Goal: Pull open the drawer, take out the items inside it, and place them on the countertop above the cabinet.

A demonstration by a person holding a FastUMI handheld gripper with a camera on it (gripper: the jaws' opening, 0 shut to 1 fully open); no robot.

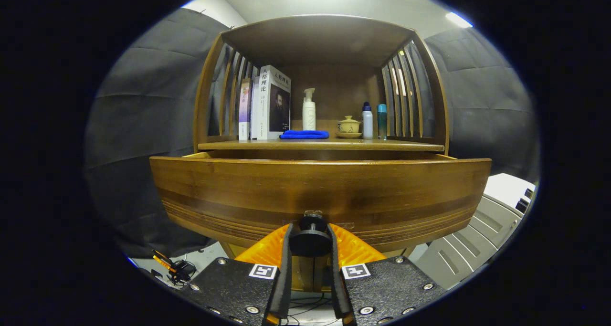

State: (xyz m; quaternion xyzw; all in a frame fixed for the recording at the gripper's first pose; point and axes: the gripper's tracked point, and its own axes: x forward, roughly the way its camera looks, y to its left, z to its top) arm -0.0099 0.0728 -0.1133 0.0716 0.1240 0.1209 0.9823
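Cabinet (320,35): wooden, slatted sides, open shelf above the drawer
Drawer (320,187): pulled out toward the camera; its wide front panel hides the inside, so any contents cannot be seen
Countertop (410,146): holds, left to right, books (267,104) upright; blue cloth (304,134) folded flat; white pump bottle (309,110) behind the cloth; lidded cup (349,125) on a saucer; two small bottles (373,120) side by side
Gripper (310,242): both fingers pressed on the knob from either side
Knob (311,237): black, round, low on the drawer front, between the fingers
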